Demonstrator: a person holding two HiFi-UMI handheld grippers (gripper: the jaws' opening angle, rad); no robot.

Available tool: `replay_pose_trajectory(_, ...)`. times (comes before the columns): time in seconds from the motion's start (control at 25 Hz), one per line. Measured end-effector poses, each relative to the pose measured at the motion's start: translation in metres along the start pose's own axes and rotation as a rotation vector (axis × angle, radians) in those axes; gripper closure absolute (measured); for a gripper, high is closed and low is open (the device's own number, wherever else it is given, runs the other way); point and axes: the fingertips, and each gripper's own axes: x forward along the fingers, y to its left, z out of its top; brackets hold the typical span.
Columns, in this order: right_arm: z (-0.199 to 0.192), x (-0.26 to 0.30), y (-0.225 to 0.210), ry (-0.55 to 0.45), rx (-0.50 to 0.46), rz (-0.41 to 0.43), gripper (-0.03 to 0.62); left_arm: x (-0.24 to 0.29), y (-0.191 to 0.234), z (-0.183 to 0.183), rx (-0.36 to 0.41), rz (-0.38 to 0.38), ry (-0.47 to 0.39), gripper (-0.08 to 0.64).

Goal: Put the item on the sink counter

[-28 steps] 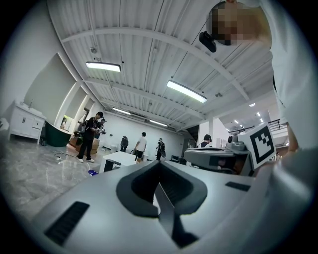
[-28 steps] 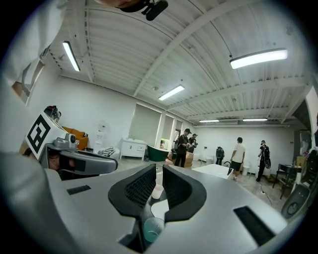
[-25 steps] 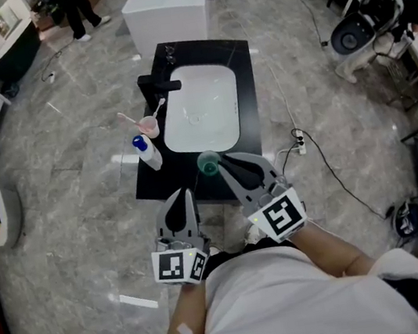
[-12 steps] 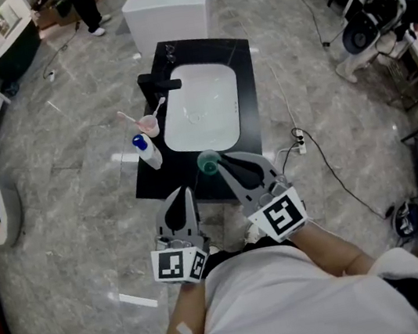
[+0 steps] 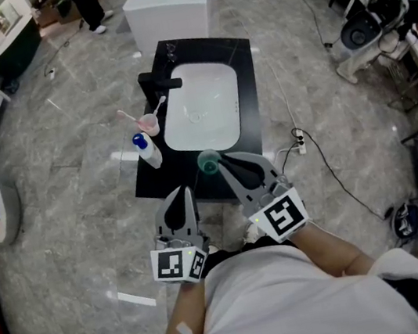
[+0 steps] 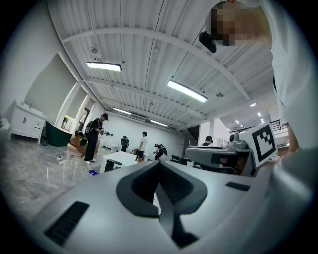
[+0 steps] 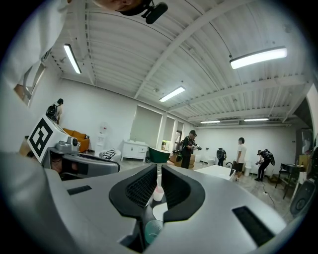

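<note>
Right gripper (image 5: 220, 163) is pinched almost shut on the teal cup (image 5: 208, 162), which hangs over the near edge of the sink counter (image 5: 251, 108).
Your left gripper (image 5: 185, 195) sits beside it, jaws together and empty. You seem to have the cup by its thin wall. It looks like light, stiff, smooth plastic that could swivel in the pinch, so set it down flat. To the left stand a blue-capped white bottle (image 5: 148, 153) and a pink cup (image 5: 149, 125) with a toothbrush. Farther back are the white basin (image 5: 201, 108), the black faucet (image 5: 157, 84) and a white bathtub (image 5: 166, 7).
</note>
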Motion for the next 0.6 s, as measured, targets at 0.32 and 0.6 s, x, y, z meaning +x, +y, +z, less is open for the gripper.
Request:
replay_pose_trajectory(0.32,-0.0002,-0.0006,-0.0002,-0.003,0.000,0.002,0.540,0.0008,-0.0003,-0.0019,-0.003,-0.002,0.001,0.557)
replay_pose_trajectory(0.6,0.0050,-0.0044,-0.0011,-0.027,-0.010,-0.001,0.541,0.0010,-0.0033,-0.0013,-0.001,-0.005,-0.003,0.557)
